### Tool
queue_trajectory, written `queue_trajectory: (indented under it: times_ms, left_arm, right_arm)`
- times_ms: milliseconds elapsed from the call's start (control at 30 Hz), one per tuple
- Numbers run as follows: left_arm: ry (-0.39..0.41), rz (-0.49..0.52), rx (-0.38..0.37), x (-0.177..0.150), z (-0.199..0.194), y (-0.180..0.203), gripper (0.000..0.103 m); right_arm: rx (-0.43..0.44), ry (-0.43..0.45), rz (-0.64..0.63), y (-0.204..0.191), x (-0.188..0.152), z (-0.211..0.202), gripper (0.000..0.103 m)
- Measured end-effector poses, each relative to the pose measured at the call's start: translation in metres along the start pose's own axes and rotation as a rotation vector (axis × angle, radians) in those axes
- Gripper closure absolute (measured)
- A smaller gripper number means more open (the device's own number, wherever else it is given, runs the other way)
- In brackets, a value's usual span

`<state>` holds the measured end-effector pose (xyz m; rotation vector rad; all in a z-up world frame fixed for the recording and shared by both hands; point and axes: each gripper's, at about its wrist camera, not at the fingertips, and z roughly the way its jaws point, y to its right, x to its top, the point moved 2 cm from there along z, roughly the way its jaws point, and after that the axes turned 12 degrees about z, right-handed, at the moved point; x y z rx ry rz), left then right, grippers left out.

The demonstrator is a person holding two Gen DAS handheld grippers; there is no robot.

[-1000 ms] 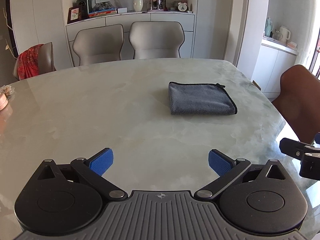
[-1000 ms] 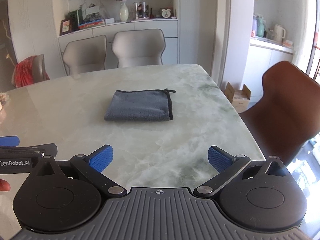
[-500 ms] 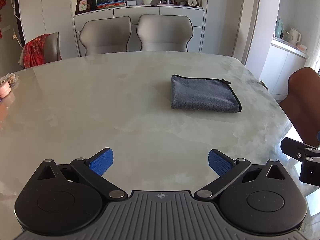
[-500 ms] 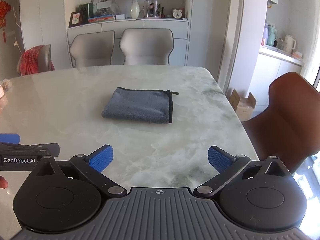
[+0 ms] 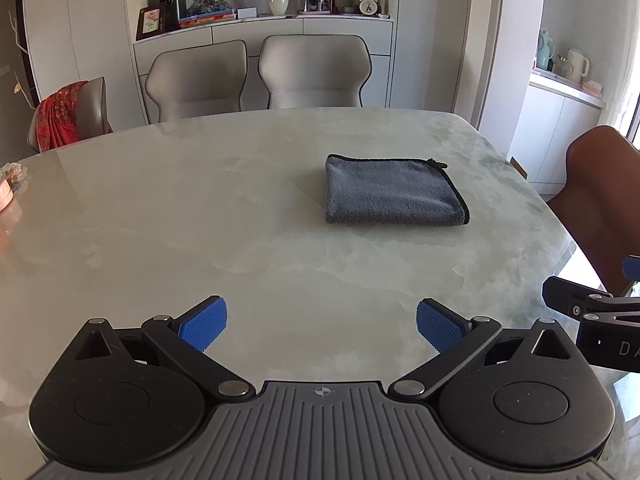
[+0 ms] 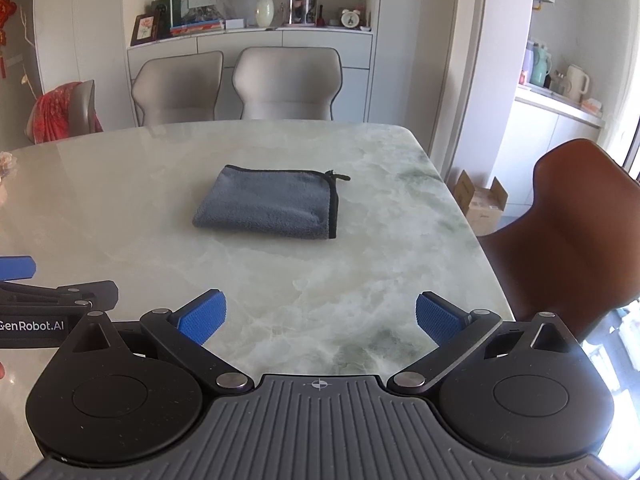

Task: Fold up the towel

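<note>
- Already the towel [image 5: 394, 191] lies folded into a neat rectangle, toward the table's [image 5: 160, 208] far right corner; I judge the folding finished.
- Both my left hand-held gripper [image 5: 322, 322] and right hand-held gripper [image 6: 320, 317] hang spread wide, empty, near the table's front edge.
- Against a second ago, only my viewpoints shifted slightly; the towel is unmoved.

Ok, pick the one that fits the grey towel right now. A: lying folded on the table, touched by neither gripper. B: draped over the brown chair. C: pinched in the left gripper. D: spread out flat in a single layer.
A: the grey towel lies folded on the marble table, with the left gripper and right gripper both open, short of it.
</note>
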<state>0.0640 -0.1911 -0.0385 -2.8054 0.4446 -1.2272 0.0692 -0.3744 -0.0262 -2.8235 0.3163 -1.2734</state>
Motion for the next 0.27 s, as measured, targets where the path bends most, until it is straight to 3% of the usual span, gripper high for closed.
queue_trajectory:
  times_ms: [267]
  left_arm:
    - [0.009, 0.004, 0.004, 0.0029, 0.0014, 0.0016, 0.0]
  right_arm:
    - [-0.001, -0.004, -0.006, -0.0005, 0.001, 0.0042, 0.001]
